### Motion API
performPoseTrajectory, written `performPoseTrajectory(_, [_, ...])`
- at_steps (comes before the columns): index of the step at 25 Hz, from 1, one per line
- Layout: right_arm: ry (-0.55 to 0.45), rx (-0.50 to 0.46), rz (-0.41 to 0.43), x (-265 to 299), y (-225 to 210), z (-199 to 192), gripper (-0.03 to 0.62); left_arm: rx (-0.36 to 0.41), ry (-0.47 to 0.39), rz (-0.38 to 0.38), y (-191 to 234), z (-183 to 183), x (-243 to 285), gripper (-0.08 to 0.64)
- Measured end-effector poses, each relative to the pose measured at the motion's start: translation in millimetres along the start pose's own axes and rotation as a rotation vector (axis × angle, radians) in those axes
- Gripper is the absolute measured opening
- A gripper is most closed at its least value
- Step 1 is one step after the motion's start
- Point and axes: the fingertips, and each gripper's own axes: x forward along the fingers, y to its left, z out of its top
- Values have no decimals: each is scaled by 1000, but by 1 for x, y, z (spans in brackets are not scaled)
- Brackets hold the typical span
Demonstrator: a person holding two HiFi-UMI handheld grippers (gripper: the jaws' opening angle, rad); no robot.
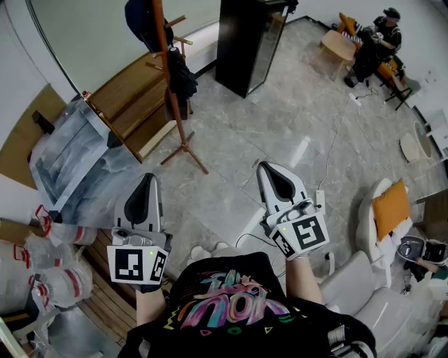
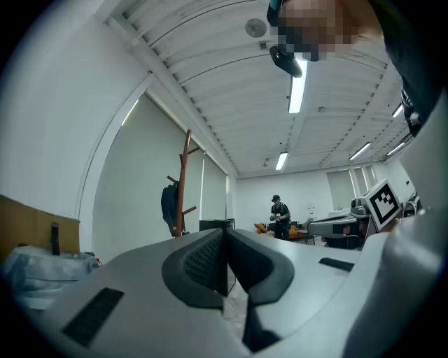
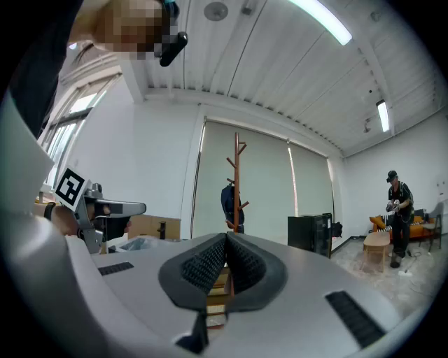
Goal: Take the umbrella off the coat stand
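Observation:
The wooden coat stand [image 1: 173, 84] rises from the tiled floor well ahead of me, a little to the left. A dark blue garment [image 1: 142, 19] hangs near its top. A black folded bundle [image 1: 181, 78], apparently the umbrella, hangs lower on the pole. From the left gripper view the stand [image 2: 183, 189] looks small and distant, as does the stand [image 3: 236, 185] from the right gripper view. My left gripper [image 1: 147, 182] [image 2: 225, 241] and right gripper [image 1: 270, 172] [image 3: 226, 243] are held level near my body, far short of the stand. Both are shut and hold nothing.
A black cabinet [image 1: 245, 42] stands behind the coat stand on the right. Wooden boards [image 1: 136, 105] and a plastic-wrapped item [image 1: 70, 157] lie to its left. A person [image 1: 378, 42] sits at the far right. A white chair with an orange cushion [image 1: 390, 206] is close on my right.

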Motion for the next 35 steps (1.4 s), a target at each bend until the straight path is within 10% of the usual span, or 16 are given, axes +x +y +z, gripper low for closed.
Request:
performPoseTrajectory(20, [-10,54,80,-13,-22,-7,15,-37,-11,42,-36,-1,9,32])
performPoseTrajectory(35, [36,65,61,112,-56,-37,15,-49,9,48,53,-30,108,32])
